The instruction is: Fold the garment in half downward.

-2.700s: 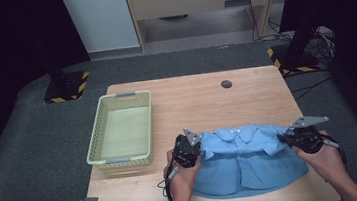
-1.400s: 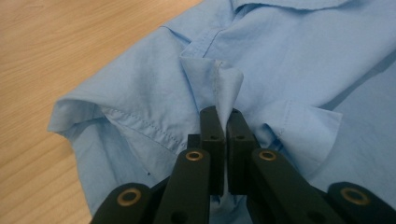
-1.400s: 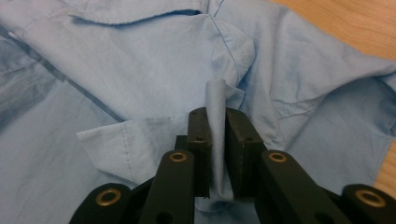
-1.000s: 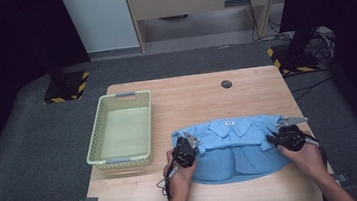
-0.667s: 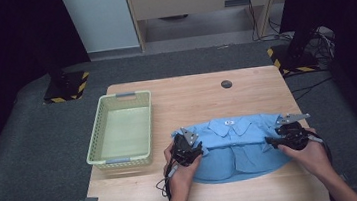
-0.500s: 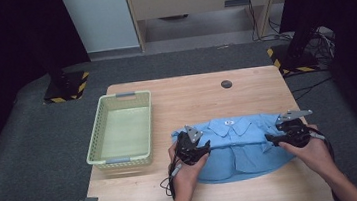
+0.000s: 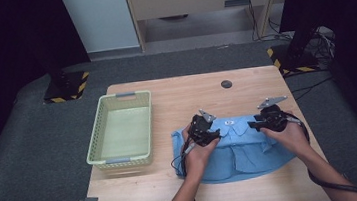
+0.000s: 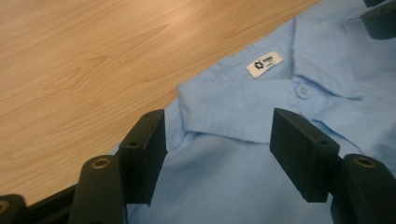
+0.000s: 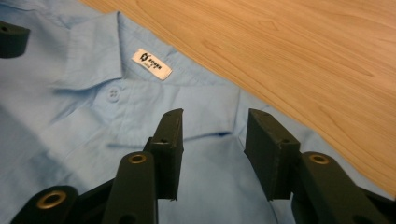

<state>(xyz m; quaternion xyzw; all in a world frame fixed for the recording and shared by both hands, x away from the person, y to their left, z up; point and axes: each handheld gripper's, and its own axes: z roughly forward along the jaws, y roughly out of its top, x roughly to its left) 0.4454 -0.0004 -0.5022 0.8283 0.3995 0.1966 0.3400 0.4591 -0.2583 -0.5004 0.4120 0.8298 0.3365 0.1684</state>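
Light blue cotton shirt point(image 7: 241, 146) is lying on the near part of the pale wooden table point(image 7: 180, 92), collar away from the person. The left gripper point(image 8: 219, 156) is hovering just over the left collar tip, its black jaws standing wide apart and holding nothing. The right gripper point(image 9: 214, 154) is hanging over the right collar tip, jaws also spread, with no cloth between them. A white label point(image 8: 264, 64) and a small button point(image 8: 302, 91) are showing at the neck. A pale green plastic basket point(image 7: 99, 139) is standing to the left, apart from the shirt.
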